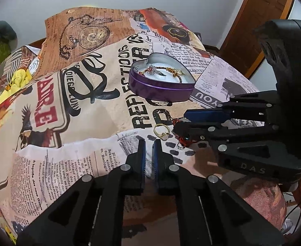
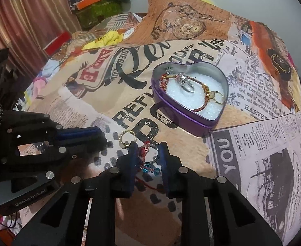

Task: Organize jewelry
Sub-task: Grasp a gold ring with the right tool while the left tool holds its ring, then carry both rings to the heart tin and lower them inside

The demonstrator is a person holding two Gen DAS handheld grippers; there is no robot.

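Purple tin (image 2: pixel 183 121) holding perhaps three pieces, one gold ring (image 2: pixel 125 138) outside

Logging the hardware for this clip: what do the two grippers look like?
Both are matte black linkage frames with silver rivets and blue-padded fingers. The right gripper body reads "DAS" and shows a green light. The left gripper base plate reads "GenRobot.AI". No sleeves visible.
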